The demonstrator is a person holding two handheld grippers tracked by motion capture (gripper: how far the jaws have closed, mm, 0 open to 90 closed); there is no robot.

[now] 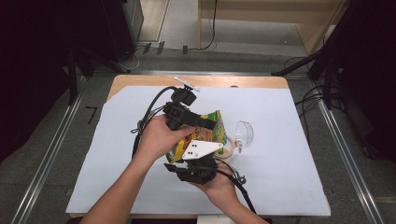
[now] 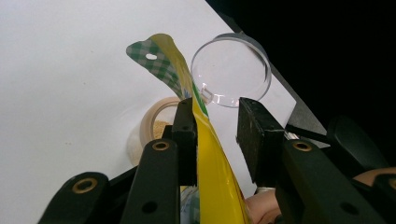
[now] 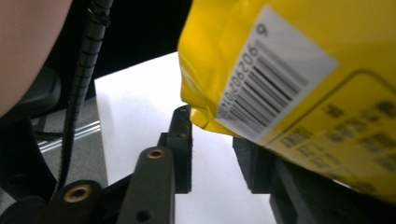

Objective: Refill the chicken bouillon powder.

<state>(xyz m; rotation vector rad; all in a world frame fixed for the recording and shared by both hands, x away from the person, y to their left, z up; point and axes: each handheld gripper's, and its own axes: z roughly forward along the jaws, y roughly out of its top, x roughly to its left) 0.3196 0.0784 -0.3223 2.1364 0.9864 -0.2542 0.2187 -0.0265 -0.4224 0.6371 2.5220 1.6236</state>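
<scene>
The yellow snack bag (image 1: 201,135) is held above the middle of the bench (image 1: 289,154), between the two hands, tilted with its green checked top edge (image 2: 156,58) toward the far side. In the left tool view, the left tool (image 2: 215,135) has the bag's upper part between its jaws: the sheet lies against the left pad while the right pad stands clear of it, so the jaws are apart and not clamped. In the right tool view, the right tool (image 3: 212,154) sits under the bag's barcode corner (image 3: 261,88); the corner hangs just above the gap, and the jaws are apart with nothing pressed between them. Directly below the bag's mouth a small round container (image 2: 156,123) with tan contents stands on the white sheet covering the bench. Just beyond it lies a clear plastic lid (image 2: 231,70).
</scene>
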